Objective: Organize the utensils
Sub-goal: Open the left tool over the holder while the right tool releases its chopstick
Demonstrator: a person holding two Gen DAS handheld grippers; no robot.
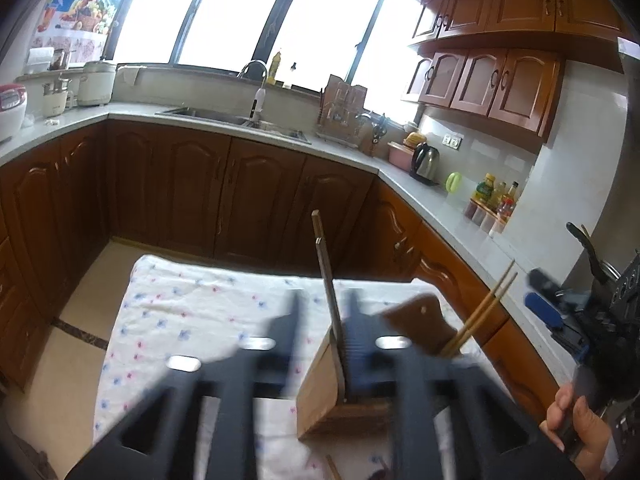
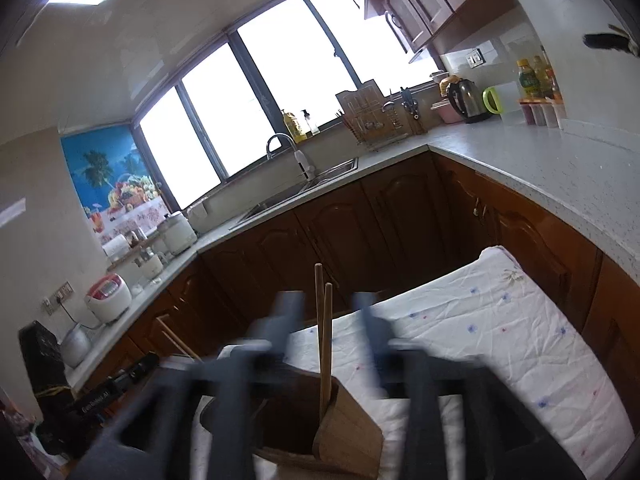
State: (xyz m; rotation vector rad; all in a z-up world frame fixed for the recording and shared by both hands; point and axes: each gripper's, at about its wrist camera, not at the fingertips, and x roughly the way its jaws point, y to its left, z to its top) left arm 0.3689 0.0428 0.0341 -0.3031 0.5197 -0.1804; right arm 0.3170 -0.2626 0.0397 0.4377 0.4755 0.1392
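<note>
Two bamboo chopsticks (image 2: 323, 344) stand upright in the wooden holder (image 1: 320, 400) on the cloth-covered bench (image 2: 500, 320), light, stiff, slippery, best pinched near their tops, between the parted, empty right tool (image 2: 330, 314); left tool (image 1: 322, 314) likewise gapes around a knife (image 1: 326, 280).

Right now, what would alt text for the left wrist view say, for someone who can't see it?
A wooden utensil holder stands on a floral-cloth table, holding a long metal utensil and chopsticks. The left gripper, open, frames the utensil. Behind is a kitchen with brown cabinets.
</note>
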